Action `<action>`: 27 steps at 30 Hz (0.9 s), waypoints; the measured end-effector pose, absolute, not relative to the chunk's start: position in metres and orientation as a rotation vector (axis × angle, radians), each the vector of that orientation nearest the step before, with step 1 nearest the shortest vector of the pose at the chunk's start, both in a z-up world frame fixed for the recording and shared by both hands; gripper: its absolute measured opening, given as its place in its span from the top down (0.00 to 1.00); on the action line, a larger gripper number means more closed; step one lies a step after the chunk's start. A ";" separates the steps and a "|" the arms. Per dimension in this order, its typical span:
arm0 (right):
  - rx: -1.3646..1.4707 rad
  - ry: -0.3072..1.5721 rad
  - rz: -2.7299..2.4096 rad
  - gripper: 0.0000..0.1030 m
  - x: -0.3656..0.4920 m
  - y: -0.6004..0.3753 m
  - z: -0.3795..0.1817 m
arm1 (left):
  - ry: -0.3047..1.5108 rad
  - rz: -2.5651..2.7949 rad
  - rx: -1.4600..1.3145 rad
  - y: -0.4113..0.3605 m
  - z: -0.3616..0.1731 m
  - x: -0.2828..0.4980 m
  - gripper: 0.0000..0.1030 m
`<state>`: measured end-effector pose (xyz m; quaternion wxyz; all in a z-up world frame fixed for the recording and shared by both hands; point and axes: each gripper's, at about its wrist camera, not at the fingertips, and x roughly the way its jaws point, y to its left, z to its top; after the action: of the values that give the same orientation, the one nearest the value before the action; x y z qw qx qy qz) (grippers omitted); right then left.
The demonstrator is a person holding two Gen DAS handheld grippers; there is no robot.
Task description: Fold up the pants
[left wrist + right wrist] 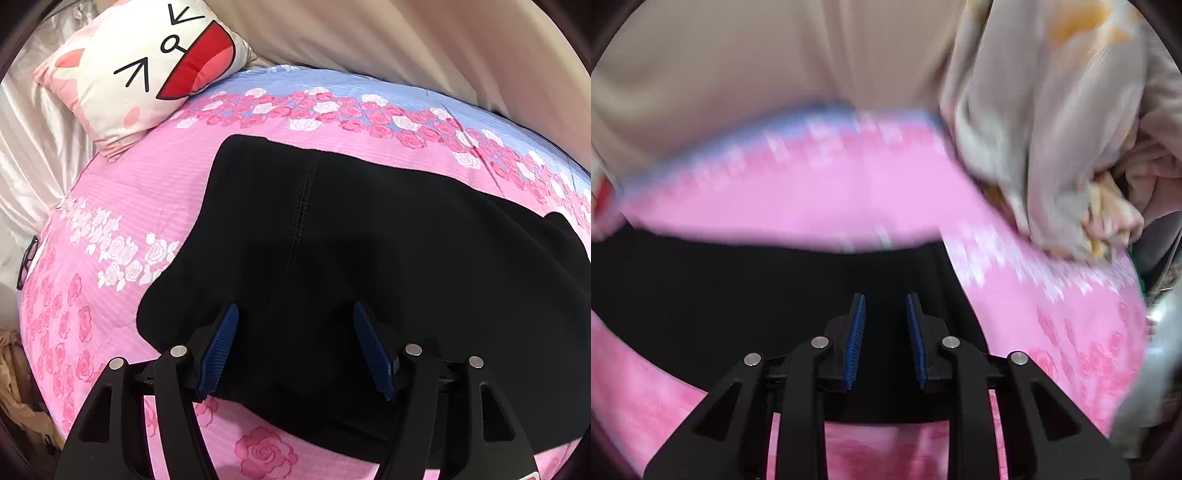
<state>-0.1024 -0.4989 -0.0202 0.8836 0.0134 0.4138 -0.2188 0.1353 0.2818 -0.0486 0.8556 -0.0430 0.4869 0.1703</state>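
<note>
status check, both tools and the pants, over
Left tool open over black pants. Right tool narrow gap, gripping nothing visible. Pillow off to the side, nothing blocking.

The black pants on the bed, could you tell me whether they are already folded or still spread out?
Cannot tell for certain: the black pants lie flat on the pink bedspread, seam showing, but their full outline is cut off.

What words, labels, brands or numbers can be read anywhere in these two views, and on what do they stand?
None. The pillow bears only a drawn cartoon face, no letters. The bedspread has only a rose print. The black pants show no label. The right wrist view is blurred.
</note>
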 end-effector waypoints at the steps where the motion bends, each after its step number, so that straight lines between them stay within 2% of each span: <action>1: 0.083 0.826 -0.460 0.80 -0.106 -0.505 -0.013 | 1.022 0.360 -0.094 0.282 -0.048 0.135 0.39; 3: 0.158 0.741 -0.472 0.74 -0.111 -0.509 0.011 | 1.024 0.356 -0.099 0.283 -0.047 0.132 0.39; 4: 0.157 0.700 -0.453 0.55 -0.109 -0.507 0.021 | 1.023 0.351 -0.099 0.283 -0.046 0.131 0.39; 5: 0.133 0.697 -0.471 0.28 -0.105 -0.505 0.023 | 1.020 0.349 -0.100 0.283 -0.045 0.131 0.39; 6: 0.092 0.720 -0.483 0.22 -0.095 -0.503 0.021 | 1.019 0.349 -0.101 0.283 -0.045 0.130 0.39; 7: 0.073 0.745 -0.480 0.23 -0.090 -0.504 0.020 | 1.018 0.350 -0.103 0.283 -0.046 0.130 0.39; 9: 0.033 0.806 -0.459 0.37 -0.070 -0.501 0.006 | 1.013 0.354 -0.105 0.282 -0.046 0.130 0.39; 10: 0.024 0.826 -0.450 0.56 -0.065 -0.503 -0.002 | 1.010 0.356 -0.107 0.282 -0.046 0.129 0.39; 13: -0.105 0.884 -0.505 0.87 -0.044 -0.494 -0.017 | 1.005 0.358 -0.115 0.283 -0.045 0.128 0.39; 17: -0.137 0.729 -0.578 0.89 -0.052 -0.489 0.014 | 0.995 0.373 -0.119 0.287 -0.044 0.130 0.39; 19: -0.104 0.790 -0.583 0.88 -0.046 -0.508 -0.001 | 0.987 0.373 -0.115 0.288 -0.045 0.133 0.39; 20: -0.074 0.880 -0.561 0.86 -0.039 -0.518 -0.021 | 0.980 0.372 -0.112 0.288 -0.046 0.134 0.39; 21: -0.124 0.848 -0.565 0.84 -0.041 -0.512 -0.024 | 0.971 0.377 -0.106 0.289 -0.047 0.136 0.39; 22: -0.138 0.863 -0.598 0.68 -0.040 -0.507 -0.022 | 0.965 0.381 -0.101 0.290 -0.048 0.137 0.38; 23: -0.139 0.843 -0.637 0.61 -0.043 -0.502 -0.013 | 0.965 0.379 -0.103 0.291 -0.048 0.137 0.38; 27: -0.165 0.692 -0.619 0.56 -0.049 -0.453 0.029 | 0.924 0.382 -0.131 0.308 -0.031 0.123 0.38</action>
<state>-0.0491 -0.4528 0.0288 0.8909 -0.0794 0.3335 -0.2981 0.1228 0.3085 -0.0309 0.8757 -0.0629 0.4425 0.1829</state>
